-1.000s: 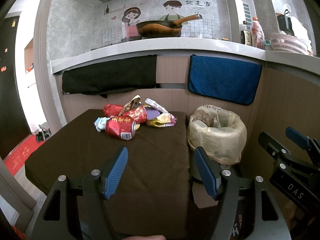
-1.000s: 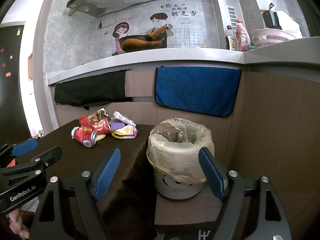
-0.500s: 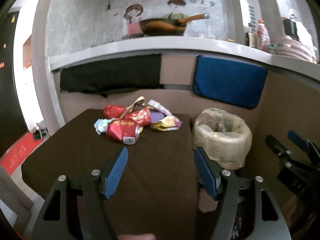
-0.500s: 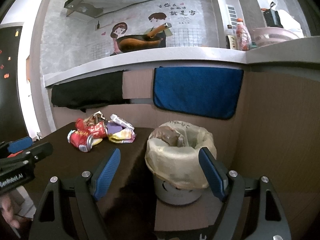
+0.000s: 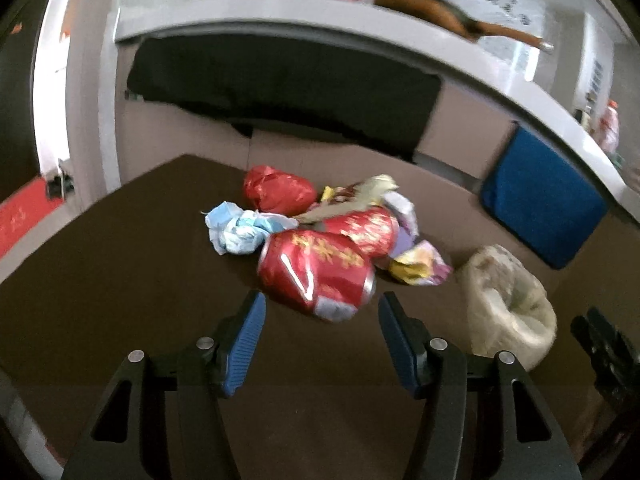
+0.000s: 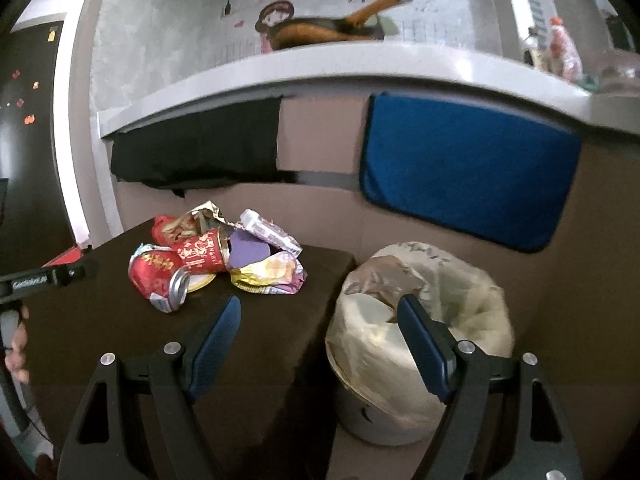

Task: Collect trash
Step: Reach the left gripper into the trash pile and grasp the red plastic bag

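A heap of trash lies on the dark brown table (image 5: 120, 280): a crushed red can (image 5: 316, 272) at the front, a second red can (image 5: 360, 228) behind it, a blue-white crumpled mask (image 5: 240, 230), a red bag (image 5: 276, 190) and colourful wrappers (image 5: 418, 266). My left gripper (image 5: 320, 320) is open and empty, its jaws just in front of the front can. A lined trash bin (image 6: 416, 320) stands right of the table. My right gripper (image 6: 320, 320) is open and empty, between the table edge and the bin. The heap (image 6: 216, 256) also shows in the right wrist view.
A black cloth (image 6: 196, 152) and a blue towel (image 6: 464, 168) hang from the counter behind. A pan (image 6: 320, 28) sits on the counter. The left gripper (image 6: 44, 280) shows at the left edge of the right wrist view. The right gripper (image 5: 604, 356) shows at the right edge of the left wrist view.
My left gripper has moved forward and tilted down toward the trash heap, so the front red can is now close before its jaws. My right gripper has moved forward slightly toward the bin.
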Motion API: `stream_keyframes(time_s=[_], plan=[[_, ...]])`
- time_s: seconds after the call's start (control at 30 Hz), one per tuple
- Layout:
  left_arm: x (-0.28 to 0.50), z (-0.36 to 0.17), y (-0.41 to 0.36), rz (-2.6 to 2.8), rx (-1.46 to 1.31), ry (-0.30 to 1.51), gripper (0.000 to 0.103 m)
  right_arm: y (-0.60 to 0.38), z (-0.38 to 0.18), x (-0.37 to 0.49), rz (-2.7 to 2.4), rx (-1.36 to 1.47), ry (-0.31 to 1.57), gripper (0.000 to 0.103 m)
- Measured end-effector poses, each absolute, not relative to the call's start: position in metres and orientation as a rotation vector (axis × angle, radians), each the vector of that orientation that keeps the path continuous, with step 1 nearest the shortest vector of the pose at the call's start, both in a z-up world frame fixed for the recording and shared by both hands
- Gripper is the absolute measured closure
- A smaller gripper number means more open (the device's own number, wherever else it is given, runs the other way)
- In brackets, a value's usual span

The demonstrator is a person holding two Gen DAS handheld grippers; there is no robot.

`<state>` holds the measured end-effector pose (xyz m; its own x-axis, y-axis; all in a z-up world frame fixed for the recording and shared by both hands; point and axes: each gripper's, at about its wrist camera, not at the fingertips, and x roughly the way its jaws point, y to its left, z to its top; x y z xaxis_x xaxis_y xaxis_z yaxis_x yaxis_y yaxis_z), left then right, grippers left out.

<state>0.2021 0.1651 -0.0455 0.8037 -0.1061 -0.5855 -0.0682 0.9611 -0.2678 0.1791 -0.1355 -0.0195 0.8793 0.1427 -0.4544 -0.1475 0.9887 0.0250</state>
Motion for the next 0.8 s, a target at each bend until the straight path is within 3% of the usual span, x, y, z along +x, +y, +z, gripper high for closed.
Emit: stream_keyframes(time_s=[0.6,0.8], plan=[[0.421,-0.069,0.226,0.076,-0.319,0.715,0.045,-0.103,-0.067,0.274,0.217,-0.002,0.63,0.025],[0.445,-0.098,0.24,0.028,-0.328,0.812,0.045,-0.094,-0.065,0.291,0.209,-0.034,0.612,0.025]])
